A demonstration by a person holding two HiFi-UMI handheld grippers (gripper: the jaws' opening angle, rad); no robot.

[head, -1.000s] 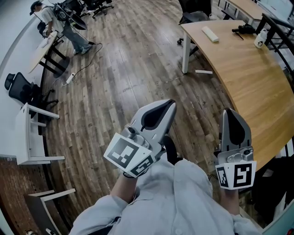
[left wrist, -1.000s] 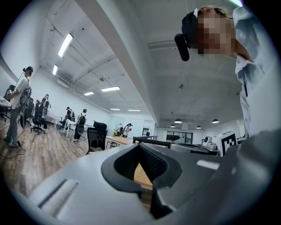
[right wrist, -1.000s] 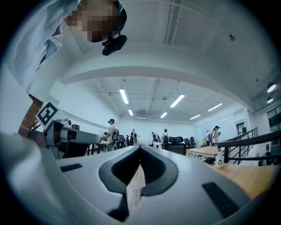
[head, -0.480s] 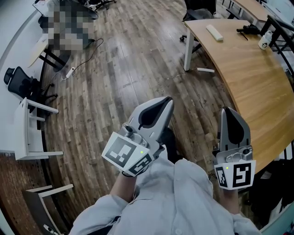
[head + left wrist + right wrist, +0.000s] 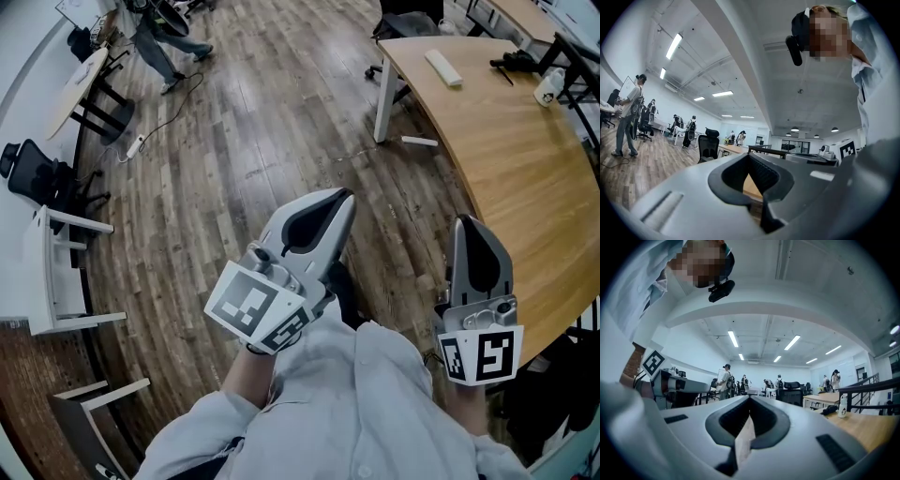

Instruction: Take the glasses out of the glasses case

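Observation:
No glasses or glasses case can be made out with certainty. A white oblong object (image 5: 443,67) lies on the far end of the curved wooden table (image 5: 525,178), next to a black item (image 5: 514,62) and a white bottle (image 5: 548,89). My left gripper (image 5: 337,199) is held level over the wood floor, its jaws together with nothing between them; in the left gripper view (image 5: 749,157) the tips meet. My right gripper (image 5: 466,225) hangs by the table's near edge, also shut and empty; the right gripper view (image 5: 750,399) shows the closed tips.
Wood plank floor (image 5: 244,159) lies ahead. A white table leg (image 5: 382,103) stands under the table's left end. A black office chair (image 5: 33,178) and white desks (image 5: 56,272) line the left wall. People (image 5: 169,37) stand at the far left.
Both grippers have come forward a little over the floor, still shut. The table sits slightly further into the head view, and the person at the far left has shifted.

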